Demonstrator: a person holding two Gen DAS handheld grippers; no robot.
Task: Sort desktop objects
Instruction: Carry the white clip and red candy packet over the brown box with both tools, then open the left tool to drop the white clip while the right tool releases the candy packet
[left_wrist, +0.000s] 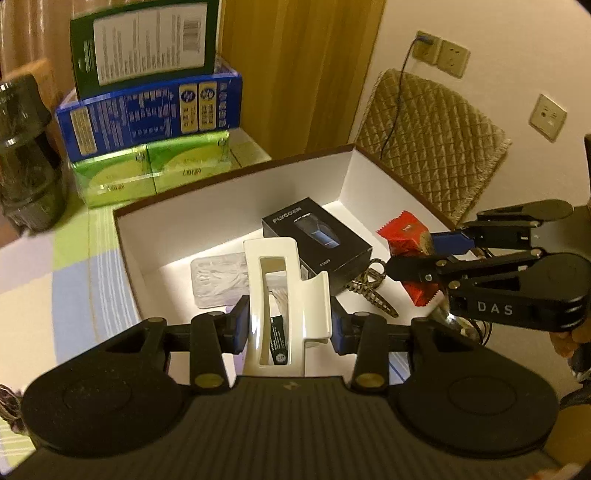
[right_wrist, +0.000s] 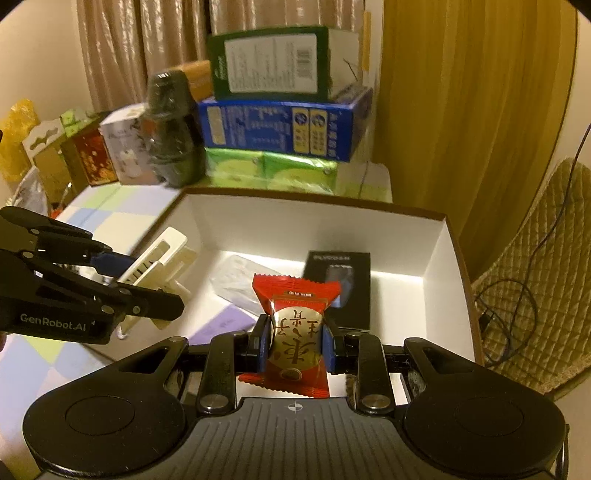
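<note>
My left gripper (left_wrist: 286, 326) is shut on a white plastic holder (left_wrist: 280, 295) with a long slot, held over the near edge of an open white box (left_wrist: 236, 192). My right gripper (right_wrist: 295, 345) is shut on a red and gold snack packet (right_wrist: 295, 332), held above the same box (right_wrist: 436, 258). In the left wrist view the right gripper (left_wrist: 424, 254) comes in from the right with the red packet (left_wrist: 404, 238). In the right wrist view the left gripper (right_wrist: 147, 288) enters from the left with the white holder (right_wrist: 162, 266).
Inside the box lie a black product carton (left_wrist: 317, 240), a clear plastic packet (left_wrist: 218, 277) and a bunch of keys (left_wrist: 369, 284). Behind it stand stacked green, blue and dark green cartons (left_wrist: 147, 114) and a dark bottle (left_wrist: 26, 147). A quilted chair (left_wrist: 432, 136) stands to the right.
</note>
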